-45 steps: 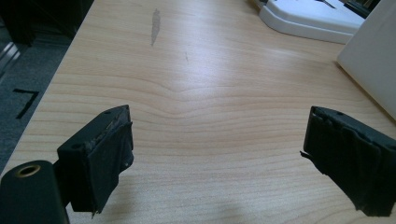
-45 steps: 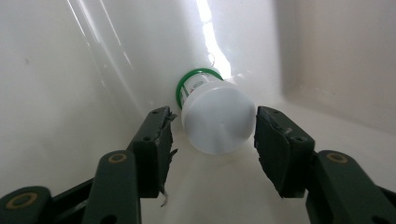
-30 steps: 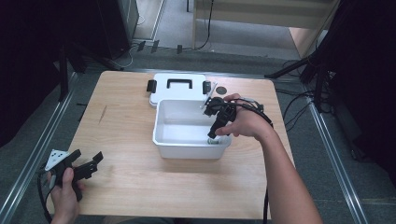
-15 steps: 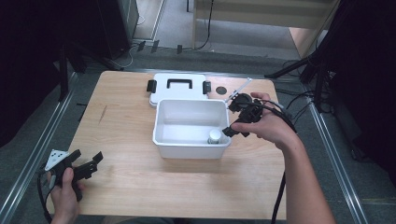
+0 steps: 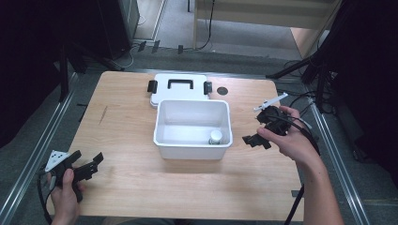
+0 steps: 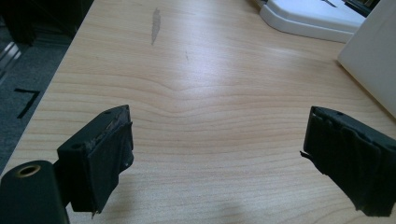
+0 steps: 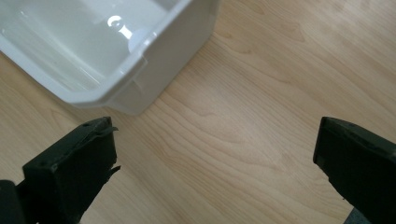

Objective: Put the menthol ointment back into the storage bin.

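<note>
The small white jar stands upright in the white bin, tucked into the near right corner — left of the right tongs, which have just been opening and hover released over the table, nothing between them. The right hand is nearer. The left tongs sit released — well apart. The lid lies behind the bin.
</note>
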